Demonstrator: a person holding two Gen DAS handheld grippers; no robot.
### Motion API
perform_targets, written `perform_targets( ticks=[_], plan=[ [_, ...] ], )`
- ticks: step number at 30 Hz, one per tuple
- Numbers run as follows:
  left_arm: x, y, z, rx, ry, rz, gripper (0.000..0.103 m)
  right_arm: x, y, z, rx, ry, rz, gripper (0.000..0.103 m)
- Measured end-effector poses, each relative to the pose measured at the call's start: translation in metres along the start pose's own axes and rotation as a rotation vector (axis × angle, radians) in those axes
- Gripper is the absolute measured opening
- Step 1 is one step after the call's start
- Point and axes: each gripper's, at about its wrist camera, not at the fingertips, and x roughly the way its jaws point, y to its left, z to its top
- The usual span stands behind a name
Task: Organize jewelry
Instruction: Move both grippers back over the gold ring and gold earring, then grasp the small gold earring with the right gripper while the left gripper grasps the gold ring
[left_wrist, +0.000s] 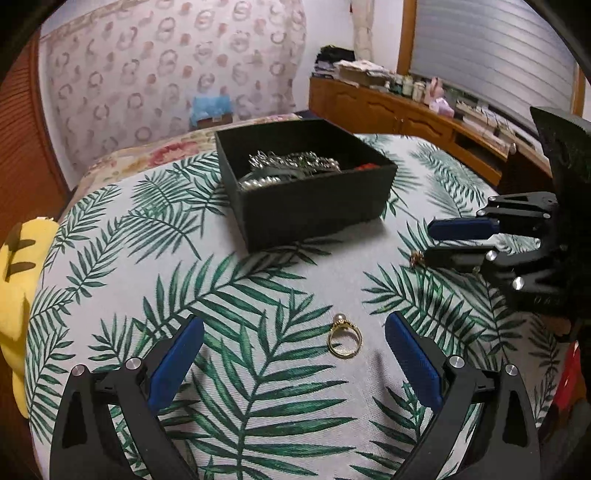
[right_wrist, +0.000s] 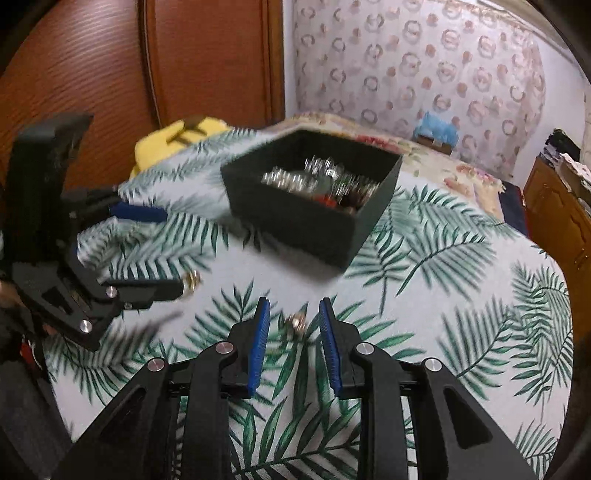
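Dim, warm indoor light falls from above, so the black box (left_wrist: 306, 184) casts a soft shadow on the leaf-print cloth (left_wrist: 236, 280), the left wrist view stays sharp while the right wrist view smears with motion blur, and both bend and darken at their fisheye edges.

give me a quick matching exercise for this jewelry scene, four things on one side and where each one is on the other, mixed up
Things:
1. gold pearl ring
2. silver chains
3. small gold piece
4. yellow plush

Places:
A. inside the black box
B. on the leaf-print cloth, between the open left tongs
C. at the cloth's edge, beyond the left tongs
D. on the cloth, just ahead of the open right tongs

Pairs: 1-B, 2-A, 3-D, 4-C
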Motion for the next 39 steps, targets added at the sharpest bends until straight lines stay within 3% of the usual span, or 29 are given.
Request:
perform_targets(
  ticks=[10, 12, 15, 30, 35, 39],
  plan=[
    [0.015, -0.006, -0.002, 0.038, 0.074, 0.033, 0.095, 0.017, 0.002, -0.001, -0.010, 0.044, -0.021, 0.029],
    [0.015, -0.006, -0.003, 0.039, 0.074, 0.029, 0.095, 0.017, 0.003, -0.001, -0.019, 0.041, -0.027, 0.015],
    [0.014, -0.006, -0.003, 0.039, 0.074, 0.030, 0.096, 0.016, 0.002, -0.002, -0.016, 0.040, -0.030, 0.010],
    [0.013, -0.006, -0.003, 0.050, 0.077, 0.018, 0.096, -0.049, 0.011, -0.028, 0.102, -0.129, -0.002, 0.010],
    [0.011, -0.009, -0.004, 0.060, 0.077, 0.031, 0.095, -0.051, 0.009, -0.039, 0.129, -0.135, -0.011, 0.010],
    [0.002, -0.022, -0.003, 0.093, 0.045, 0.025, 0.083, -0.051, 0.005, -0.042, 0.147, -0.138, -0.010, 0.010]
  ],
)
